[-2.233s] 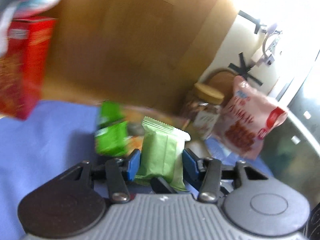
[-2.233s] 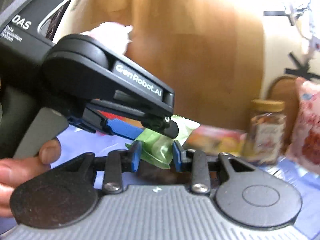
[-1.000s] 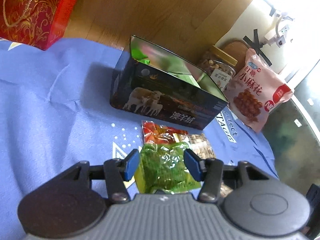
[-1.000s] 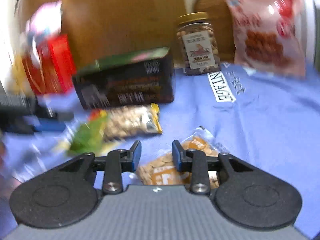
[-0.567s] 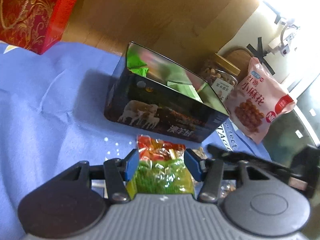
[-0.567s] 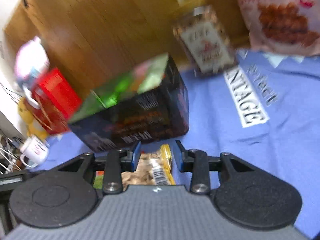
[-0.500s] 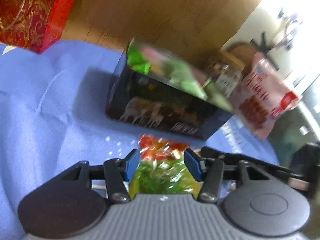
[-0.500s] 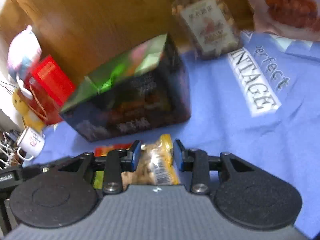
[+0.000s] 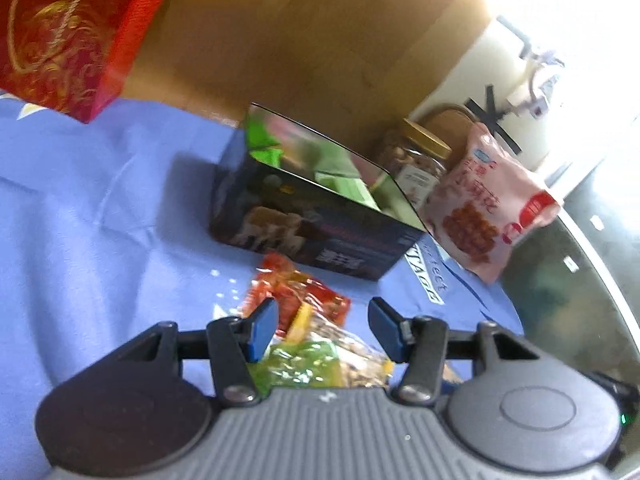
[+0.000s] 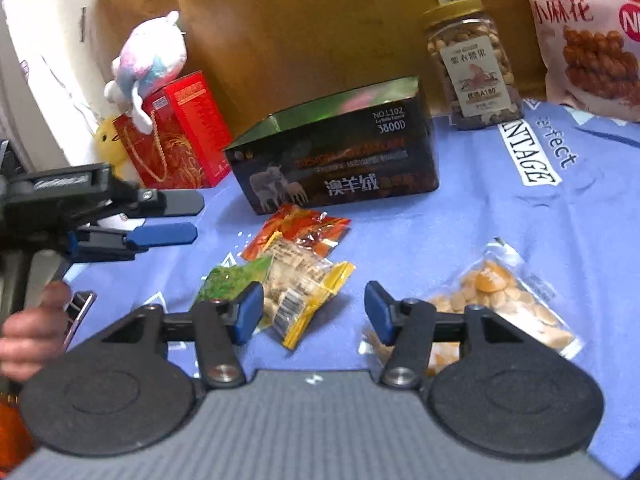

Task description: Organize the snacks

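Observation:
A dark open tin box (image 10: 340, 160) stands on the blue cloth (image 10: 480, 220) and also shows in the left wrist view (image 9: 312, 216); green packets lie inside it (image 9: 340, 180). In front of it lie a red packet (image 10: 304, 228), a green packet (image 10: 228, 284) and a yellow-edged nut packet (image 10: 304, 284). A clear packet of round crackers (image 10: 496, 304) lies to the right. My right gripper (image 10: 314, 312) is open and empty above the packets. My left gripper (image 9: 322, 328) is open and empty above the same pile, and shows at the left in the right wrist view (image 10: 168, 220).
A nut jar (image 10: 472, 68) and a pink snack bag (image 10: 588, 36) stand at the back right. A red gift box (image 10: 180, 132) with a plush toy (image 10: 148, 60) stands at the back left. A wooden board (image 10: 300, 32) is behind. A dark table edge (image 9: 580, 288) lies right.
Both grippers pulled back and up from the packet pile and opened wider. The left had earlier carried a light green packet, now gone from it. The right swung left from the cracker packet.

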A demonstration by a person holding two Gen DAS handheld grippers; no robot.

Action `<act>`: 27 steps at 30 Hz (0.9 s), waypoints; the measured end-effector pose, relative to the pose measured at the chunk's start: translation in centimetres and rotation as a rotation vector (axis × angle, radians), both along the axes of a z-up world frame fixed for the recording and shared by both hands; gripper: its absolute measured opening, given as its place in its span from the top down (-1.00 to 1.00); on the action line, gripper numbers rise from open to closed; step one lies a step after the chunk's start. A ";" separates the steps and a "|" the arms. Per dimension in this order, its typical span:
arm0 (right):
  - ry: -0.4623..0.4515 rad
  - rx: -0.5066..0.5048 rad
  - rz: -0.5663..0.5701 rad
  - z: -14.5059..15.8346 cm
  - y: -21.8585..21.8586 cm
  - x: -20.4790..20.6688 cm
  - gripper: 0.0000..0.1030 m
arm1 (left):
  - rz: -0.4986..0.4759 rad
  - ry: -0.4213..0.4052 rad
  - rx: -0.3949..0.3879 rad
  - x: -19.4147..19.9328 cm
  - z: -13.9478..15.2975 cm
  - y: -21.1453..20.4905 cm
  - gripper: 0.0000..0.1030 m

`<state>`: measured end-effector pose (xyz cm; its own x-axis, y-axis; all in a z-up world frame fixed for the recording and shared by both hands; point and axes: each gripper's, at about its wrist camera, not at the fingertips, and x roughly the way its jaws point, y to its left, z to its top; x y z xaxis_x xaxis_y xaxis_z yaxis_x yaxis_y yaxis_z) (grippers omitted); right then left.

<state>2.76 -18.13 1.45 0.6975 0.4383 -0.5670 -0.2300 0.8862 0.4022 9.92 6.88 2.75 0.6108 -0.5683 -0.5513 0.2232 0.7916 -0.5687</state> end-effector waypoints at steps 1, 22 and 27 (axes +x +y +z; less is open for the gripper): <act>0.014 0.016 -0.015 -0.2 -0.3 0.9 -0.14 | -0.004 0.003 0.007 0.1 -0.2 -0.3 0.01; 0.023 0.288 -0.147 -0.9 -5.3 -7.2 0.57 | -0.219 0.007 -0.028 -2.7 -1.2 -5.8 -0.17; 0.007 0.213 -0.226 -1.1 -5.5 -8.9 0.00 | -0.240 0.036 0.005 -3.1 -2.8 -6.5 -0.21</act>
<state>-6.14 -23.65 0.33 0.7873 0.3817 -0.4842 -0.0331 0.8103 0.5850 6.78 0.33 -0.05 0.4384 -0.6923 -0.5731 0.3853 0.7209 -0.5761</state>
